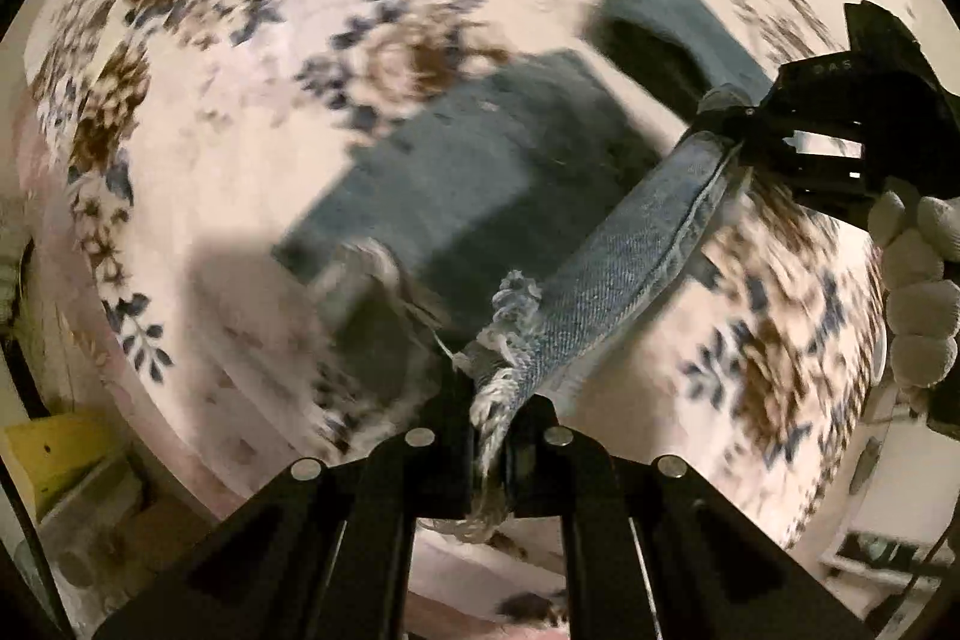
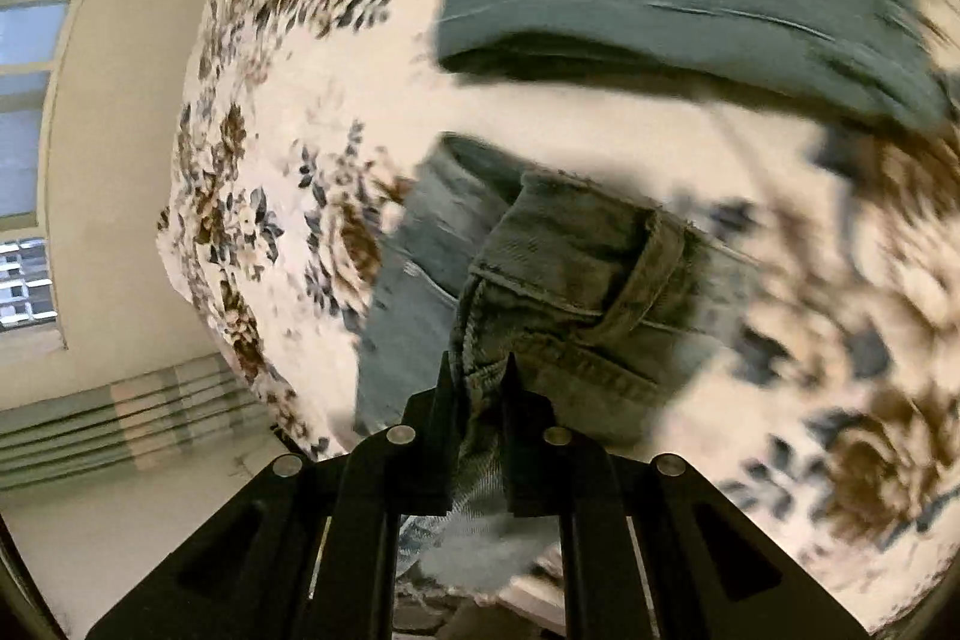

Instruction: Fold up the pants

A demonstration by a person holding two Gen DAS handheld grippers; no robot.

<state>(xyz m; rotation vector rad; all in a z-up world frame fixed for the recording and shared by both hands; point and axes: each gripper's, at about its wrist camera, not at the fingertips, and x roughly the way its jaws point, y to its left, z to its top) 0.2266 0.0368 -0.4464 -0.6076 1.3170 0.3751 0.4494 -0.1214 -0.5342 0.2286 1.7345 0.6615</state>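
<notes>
A bed (image 2: 288, 58) with a cream cover printed in brown and blue flowers fills both views, blurred in places; beyond its left edge in the right wrist view stands a plain cream wall (image 2: 120, 172) with a window (image 2: 27, 112) letting in daylight; striped curtains (image 2: 108, 424) in green and beige hang at either side of the window; a yellow box (image 1: 54, 448) sits below the bed's left edge in the left wrist view.

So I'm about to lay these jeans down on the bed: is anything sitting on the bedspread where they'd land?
Yes. Folded dark garments already lie on the bedspread just beyond the jeans, which hang between the left gripper and right gripper. Floral spread beside them looks free.
</notes>
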